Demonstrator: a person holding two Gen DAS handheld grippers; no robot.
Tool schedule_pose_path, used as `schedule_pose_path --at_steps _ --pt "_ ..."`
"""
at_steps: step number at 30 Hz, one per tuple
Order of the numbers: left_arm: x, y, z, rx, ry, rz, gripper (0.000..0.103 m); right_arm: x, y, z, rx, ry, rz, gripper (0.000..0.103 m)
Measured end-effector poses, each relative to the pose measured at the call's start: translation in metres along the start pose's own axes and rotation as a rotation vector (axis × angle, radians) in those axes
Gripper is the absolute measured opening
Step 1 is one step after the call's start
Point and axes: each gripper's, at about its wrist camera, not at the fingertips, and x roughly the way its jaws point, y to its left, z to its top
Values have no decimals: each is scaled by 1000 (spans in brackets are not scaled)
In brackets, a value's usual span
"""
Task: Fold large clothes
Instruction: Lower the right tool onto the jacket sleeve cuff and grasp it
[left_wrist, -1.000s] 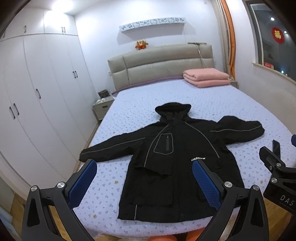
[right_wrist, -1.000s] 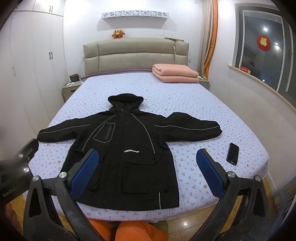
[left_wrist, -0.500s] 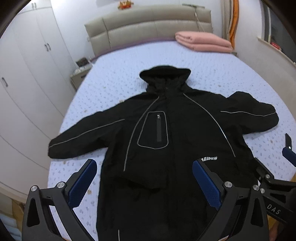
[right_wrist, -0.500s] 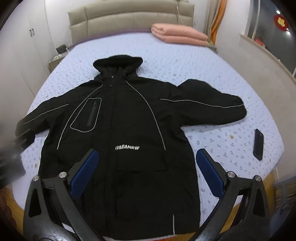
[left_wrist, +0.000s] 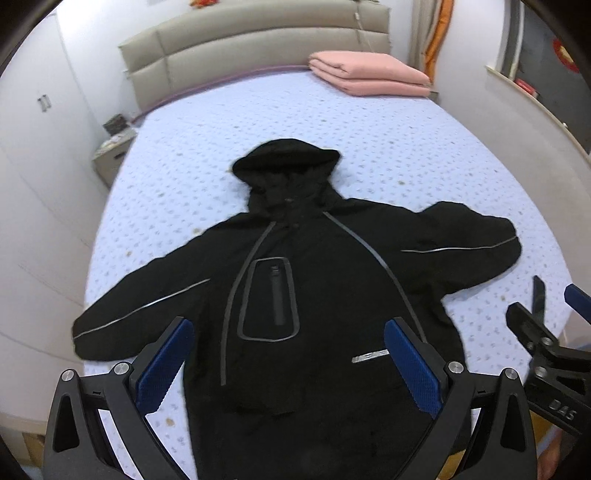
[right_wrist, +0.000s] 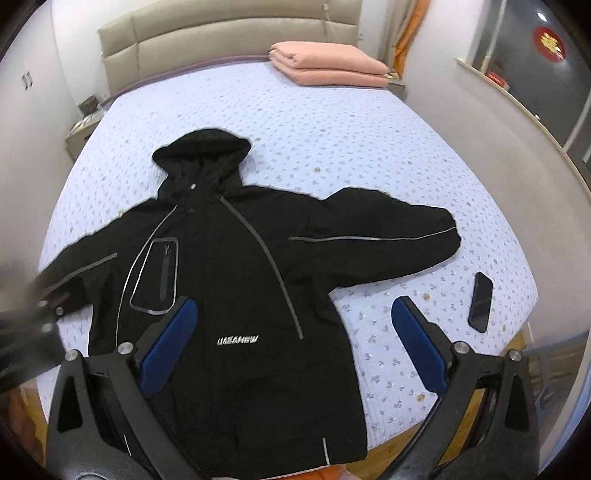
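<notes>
Jacket (right_wrist: 236, 295) spread flat | bed (right_wrist: 332, 129) lilac quilt, pink blanket (right_wrist: 328, 68) by headboard | both tongs wide, empty

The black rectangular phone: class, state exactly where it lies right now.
In the right wrist view, the black rectangular phone lies flat on the lilac patterned bedspread near the bed's right edge, just below the cuff of the black hooded jacket.

The left gripper (left_wrist: 288, 363) has its jaws spread wide, blue pads (left_wrist: 164, 365) facing inward. The right gripper (right_wrist: 295, 345) is likewise wide apart, sitting at its partner's three o'clock.
</notes>
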Motion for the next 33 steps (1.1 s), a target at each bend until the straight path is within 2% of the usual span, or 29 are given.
schedule_pose_path --at_steps 2,6,8,11,15,18,21,27,33 --pt "13 -15 9 5 34 -38 103 8 -18 5 31 6 28 103" --pt "45 -58 22 22 76 -81 103 51 -84 0 146 70 37 103" --pt "60 -82 29 22 77 -98 103 73 -116 0 172 78 44 103" --pt "91 -115 37 1 77 -130 103 107 -165 1 191 88 9 103" --pt "136 -159 44 -4 71 -138 103 161 -249 15 264 87 6 101" --pt "167 -187 49 4 71 -138 103 211 -317 25 367 129 20 95" --pt "195 -213 54 22 78 -140 103 257 -366 28 454 164 58 88" --pt "238 -253 58 74 111 -135 103 345 -430 9 627 269 139 75" --pt "266 -275 66 94 133 -166 103 388 -451 2 716 271 236 74"
